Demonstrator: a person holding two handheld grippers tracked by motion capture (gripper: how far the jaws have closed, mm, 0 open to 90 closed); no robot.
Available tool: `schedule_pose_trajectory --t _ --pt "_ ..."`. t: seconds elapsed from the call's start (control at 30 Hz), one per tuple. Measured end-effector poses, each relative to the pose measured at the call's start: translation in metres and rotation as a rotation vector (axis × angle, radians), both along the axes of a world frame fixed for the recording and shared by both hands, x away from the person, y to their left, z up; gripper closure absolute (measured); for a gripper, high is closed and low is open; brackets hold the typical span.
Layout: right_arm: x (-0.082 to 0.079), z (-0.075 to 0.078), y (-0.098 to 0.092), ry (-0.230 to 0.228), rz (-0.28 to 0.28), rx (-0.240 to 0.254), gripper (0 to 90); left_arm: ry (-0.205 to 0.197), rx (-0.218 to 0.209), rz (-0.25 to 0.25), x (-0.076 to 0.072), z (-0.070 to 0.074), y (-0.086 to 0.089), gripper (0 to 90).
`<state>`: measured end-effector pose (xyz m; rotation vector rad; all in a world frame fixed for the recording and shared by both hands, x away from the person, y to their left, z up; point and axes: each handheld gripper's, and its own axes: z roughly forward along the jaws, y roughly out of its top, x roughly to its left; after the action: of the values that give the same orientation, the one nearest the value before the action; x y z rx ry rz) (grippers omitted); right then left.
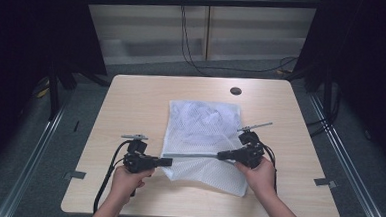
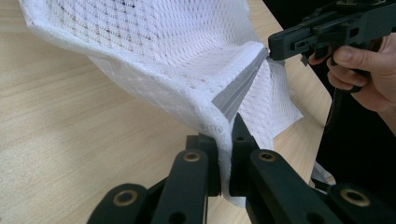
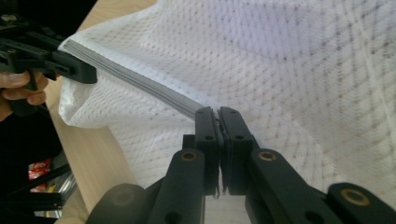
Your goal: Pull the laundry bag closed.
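Note:
A white mesh bag (image 1: 202, 131) lies on the wooden table (image 1: 131, 100), with its near edge lifted. A grey zipper strip (image 1: 193, 155) runs along that edge, pulled taut between both grippers. My left gripper (image 1: 169, 161) is shut on the strip's left end, where mesh folds between its jaws (image 2: 224, 140). My right gripper (image 1: 220, 155) is shut on the strip's other end (image 3: 218, 114). The left gripper view shows the zipper strip (image 2: 238, 88) rising to the right gripper (image 2: 275, 46). In the right gripper view the zipper strip (image 3: 140, 84) leads to the left gripper (image 3: 88, 74).
A dark round hole (image 1: 235, 90) sits in the table near its far edge. Bare tabletop lies left and right of the bag. Black curtains hang on both sides, and cables (image 1: 187, 43) trail on the floor behind the table. Metal rails (image 1: 33, 150) run along the floor.

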<state>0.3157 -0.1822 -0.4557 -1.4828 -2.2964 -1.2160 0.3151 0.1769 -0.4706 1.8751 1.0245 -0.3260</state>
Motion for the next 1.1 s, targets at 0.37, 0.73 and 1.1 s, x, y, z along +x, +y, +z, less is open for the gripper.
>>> schedule_pose_trajectory --t 0.37,0.73,1.1 --pt "-0.001 0.000 -0.005 -0.004 -0.010 -0.007 87.0 0.002 -0.004 0.004 0.000 0.000 0.000 88.2" --pt "-0.002 0.000 -0.017 0.000 -0.029 -0.010 86.9 0.004 -0.001 0.006 0.000 0.000 0.000 88.2" --pt "-0.004 -0.001 -0.026 -0.004 -0.040 -0.007 87.0 0.002 0.002 -0.001 0.001 -0.001 0.000 88.2"
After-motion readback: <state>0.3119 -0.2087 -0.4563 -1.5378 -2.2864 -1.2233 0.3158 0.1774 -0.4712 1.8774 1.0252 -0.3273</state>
